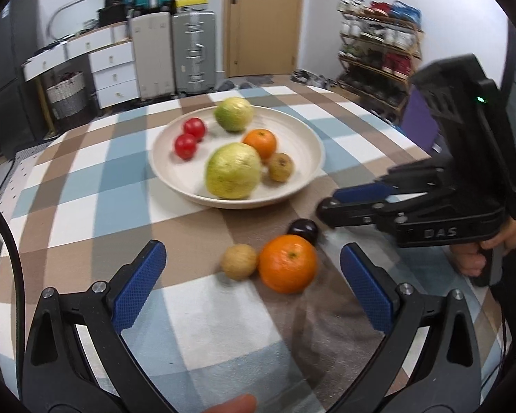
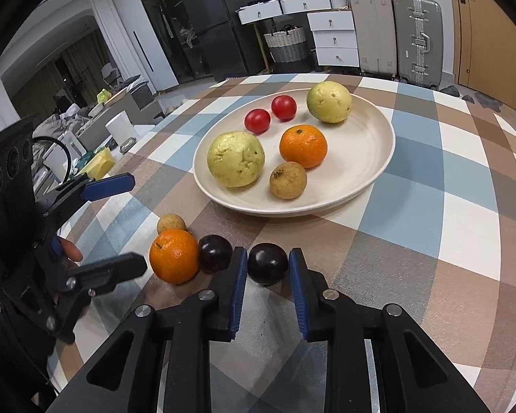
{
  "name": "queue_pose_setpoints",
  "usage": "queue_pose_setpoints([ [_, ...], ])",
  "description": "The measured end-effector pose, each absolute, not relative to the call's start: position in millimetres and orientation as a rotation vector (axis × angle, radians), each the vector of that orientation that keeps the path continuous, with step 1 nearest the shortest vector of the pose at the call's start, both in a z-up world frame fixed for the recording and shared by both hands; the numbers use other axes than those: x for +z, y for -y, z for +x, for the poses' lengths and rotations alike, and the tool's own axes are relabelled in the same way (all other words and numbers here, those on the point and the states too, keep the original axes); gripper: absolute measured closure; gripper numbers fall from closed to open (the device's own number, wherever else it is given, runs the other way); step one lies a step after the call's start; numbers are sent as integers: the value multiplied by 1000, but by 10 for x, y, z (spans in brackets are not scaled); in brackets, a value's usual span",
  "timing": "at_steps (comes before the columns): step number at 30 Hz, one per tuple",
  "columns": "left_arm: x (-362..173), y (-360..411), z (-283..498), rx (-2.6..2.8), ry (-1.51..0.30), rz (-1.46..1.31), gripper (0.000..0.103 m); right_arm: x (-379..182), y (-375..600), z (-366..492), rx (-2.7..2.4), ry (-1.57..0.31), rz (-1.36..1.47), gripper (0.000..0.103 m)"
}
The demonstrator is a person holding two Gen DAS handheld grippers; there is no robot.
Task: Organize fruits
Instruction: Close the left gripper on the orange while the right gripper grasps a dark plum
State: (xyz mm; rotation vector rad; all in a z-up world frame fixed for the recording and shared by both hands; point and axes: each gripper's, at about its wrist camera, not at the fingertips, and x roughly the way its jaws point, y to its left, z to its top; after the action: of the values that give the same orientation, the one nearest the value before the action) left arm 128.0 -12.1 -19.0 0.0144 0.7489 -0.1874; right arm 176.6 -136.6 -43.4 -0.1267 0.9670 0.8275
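A cream plate [image 2: 371, 175] holds two yellow-green guavas [image 2: 235, 158], two red tomatoes [image 2: 257, 120], an orange [image 2: 303, 145] and a small brown fruit [image 2: 288, 179]. In front of it on the checked cloth lie a loose orange [image 2: 174, 255], a small brown fruit [image 2: 170, 223] and a dark plum [image 2: 215, 253]. My right gripper [image 2: 267, 268] is shut on a second dark plum [image 2: 267, 263], which rests on the cloth. My left gripper [image 1: 251, 246] stands wide open, with the loose orange [image 1: 287, 263] and brown fruit [image 1: 239, 261] just beyond its fingertips.
The round table's checked cloth [image 2: 430, 241] stretches to the right of the plate. Beyond the table are suitcases [image 2: 416, 34], white drawers [image 2: 335, 38], a shoe rack [image 1: 378, 55] and a door [image 1: 265, 17]. A hand [image 1: 498, 244] grips the right tool.
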Motion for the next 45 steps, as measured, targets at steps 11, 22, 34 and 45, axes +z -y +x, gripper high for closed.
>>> queue_pose_setpoints([
  [11, -245, 218, 1256, -273, -778, 32, 41, -417, 1326, 1699, 828, -930, -177, 77],
  [22, -276, 265, 1253, -333, -799, 28, 52, -383, 1350, 1717, 833, -924, -161, 77],
  [34, -296, 411, 1289, -257, -796, 149, 68, -369, 1343, 1724, 828, -926, -162, 77],
  [45, -158, 325, 1221, -268, -721, 93, 69, -322, 1391, 1725, 833, -896, -144, 77],
])
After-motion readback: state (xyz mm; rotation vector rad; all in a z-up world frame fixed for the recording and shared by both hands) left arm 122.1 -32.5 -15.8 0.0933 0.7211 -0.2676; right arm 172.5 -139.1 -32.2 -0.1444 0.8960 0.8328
